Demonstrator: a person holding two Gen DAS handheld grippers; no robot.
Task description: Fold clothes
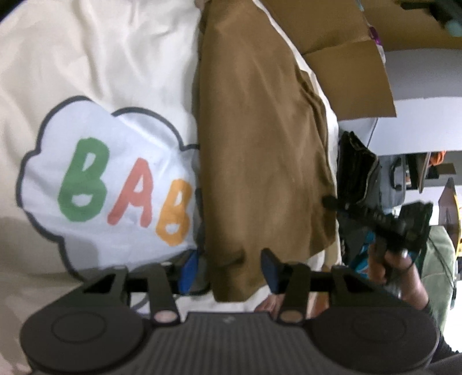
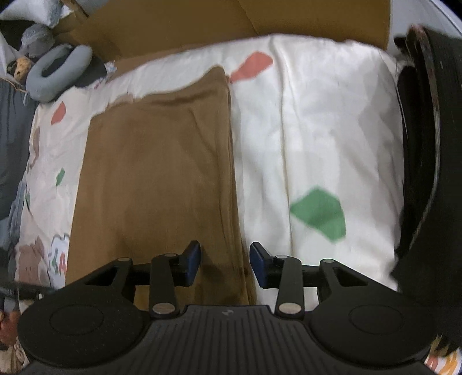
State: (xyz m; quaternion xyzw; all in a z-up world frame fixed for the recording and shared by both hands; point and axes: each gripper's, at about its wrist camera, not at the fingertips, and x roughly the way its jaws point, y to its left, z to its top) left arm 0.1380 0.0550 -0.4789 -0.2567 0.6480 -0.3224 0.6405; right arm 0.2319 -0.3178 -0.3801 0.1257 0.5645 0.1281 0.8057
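A brown garment (image 1: pixel 260 144) lies folded into a long flat strip on a cream bedsheet (image 1: pixel 101 57) printed with a cloud and coloured letters. My left gripper (image 1: pixel 229 271) is open over the strip's near corner. The cloth sits between the blue pads (image 1: pixel 189 271) without being pinched. In the right wrist view the same brown garment (image 2: pixel 158 173) fills the left centre. My right gripper (image 2: pixel 225 264) is open, straddling the garment's right edge low over the sheet (image 2: pixel 317 115). A person's hand (image 1: pixel 387 268) shows at the right of the left wrist view.
Cardboard boxes (image 1: pixel 346 72) (image 2: pixel 173 23) stand behind the bed. A black bag (image 1: pixel 358 173) sits past the bed's edge. A grey neck pillow (image 2: pixel 57 72) lies at the far left corner, and a large dark round object (image 2: pixel 427 144) borders the sheet on the right.
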